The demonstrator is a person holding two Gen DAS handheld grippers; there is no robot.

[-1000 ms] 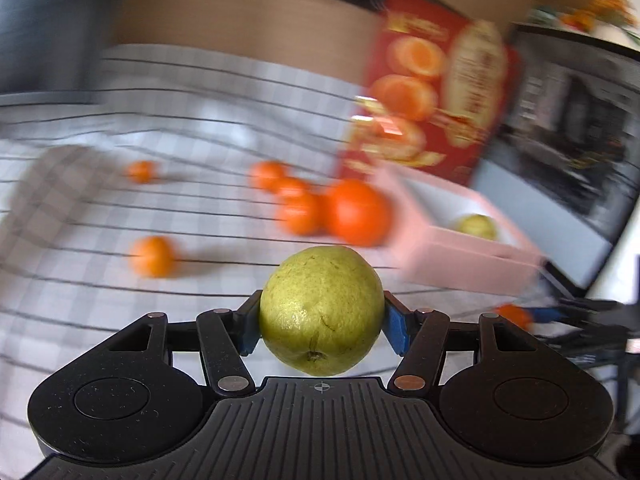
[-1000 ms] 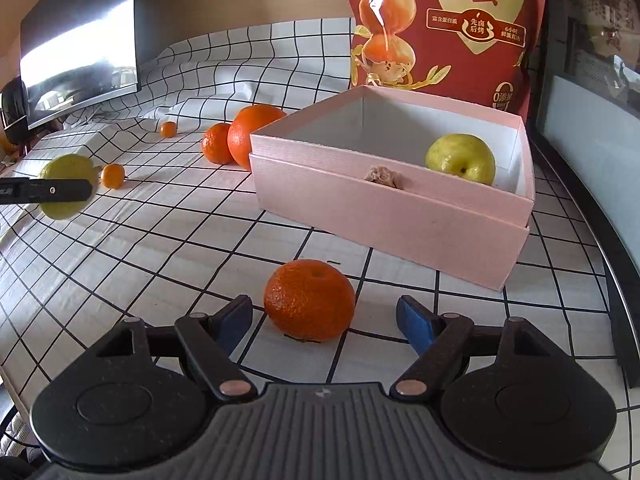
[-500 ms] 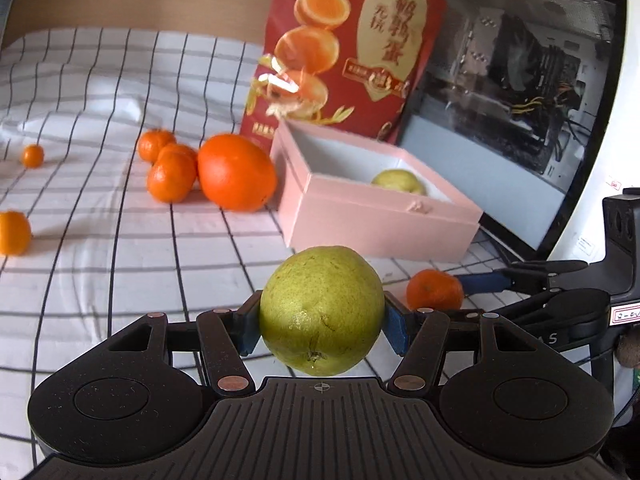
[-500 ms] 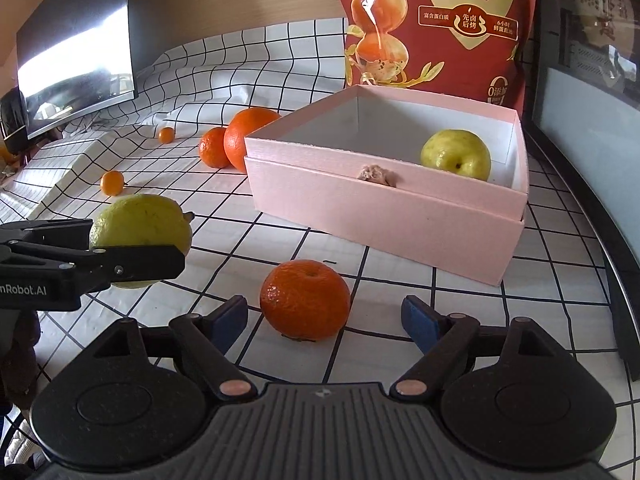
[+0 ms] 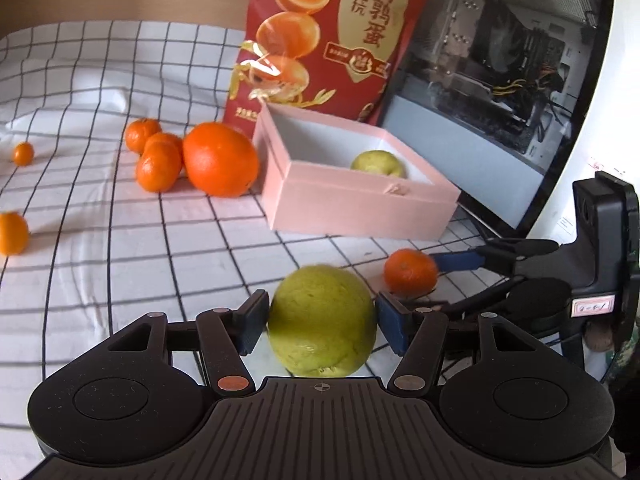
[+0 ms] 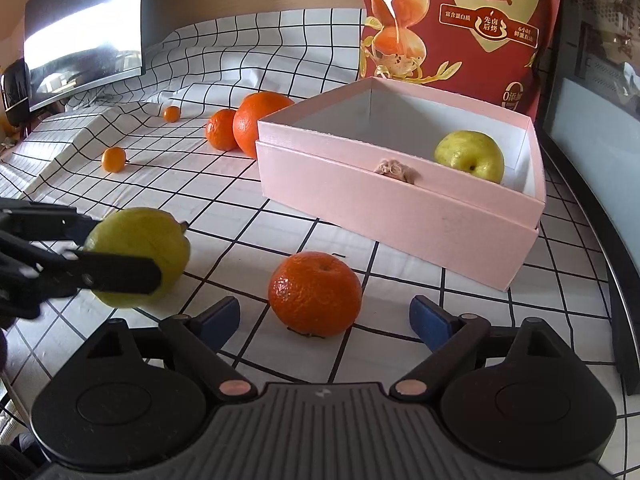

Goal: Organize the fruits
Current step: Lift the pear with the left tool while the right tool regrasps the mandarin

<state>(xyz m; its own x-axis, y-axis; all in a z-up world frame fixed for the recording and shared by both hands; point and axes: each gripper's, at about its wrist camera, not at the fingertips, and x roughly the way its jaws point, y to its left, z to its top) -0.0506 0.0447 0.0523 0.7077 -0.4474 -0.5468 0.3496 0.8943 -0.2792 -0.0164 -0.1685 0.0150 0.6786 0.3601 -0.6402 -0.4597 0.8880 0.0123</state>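
Observation:
My left gripper [image 5: 322, 320] is shut on a green guava [image 5: 322, 320] and holds it above the checked cloth, short of the pink box [image 5: 360, 208]; the held guava also shows in the right wrist view [image 6: 140, 254]. A second green fruit [image 5: 378, 163] lies inside the box, also seen in the right wrist view [image 6: 470, 155]. My right gripper [image 6: 325, 316] is open, its fingers on either side of a tangerine [image 6: 315, 294] resting on the cloth without touching it. The tangerine shows in the left wrist view [image 5: 410, 272] too.
A large orange [image 5: 220, 159] and small tangerines [image 5: 158, 166] sit left of the box. Tiny oranges [image 5: 12, 232] lie further left. A red snack bag [image 5: 332, 36] stands behind the box. A glass-sided computer case [image 5: 508, 76] is at the right, a monitor [image 6: 84, 28] at far left.
My left gripper has swung right and forward with the guava, closer to the pink box and the right gripper. The right gripper has stayed open around the tangerine.

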